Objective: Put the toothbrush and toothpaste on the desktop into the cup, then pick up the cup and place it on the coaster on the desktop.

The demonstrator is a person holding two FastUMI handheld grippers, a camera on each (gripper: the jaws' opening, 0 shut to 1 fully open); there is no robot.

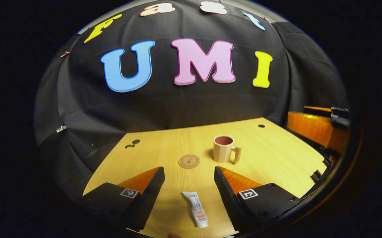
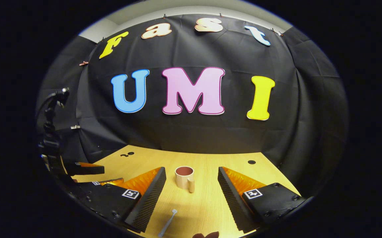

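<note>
Two grippers level over desktop (image 1: pixel 277 158), jaws wide, toothpaste (image 1: pixel 196 209), toothbrush (image 2: pixel 168 223) between.

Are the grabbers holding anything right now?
No, nothing is held. The left gripper is open above the toothpaste, and the right gripper is open above the toothbrush.

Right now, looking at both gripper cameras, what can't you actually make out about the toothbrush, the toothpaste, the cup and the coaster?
- Toothbrush: right gripper view, handle end cut off by the lower edge.
- Toothpaste: left gripper view, its print too small to read.
- Cup: both views, bottom of the inside hidden by its own wall.
- Coaster: left gripper view, centre mark too small to tell.
</note>
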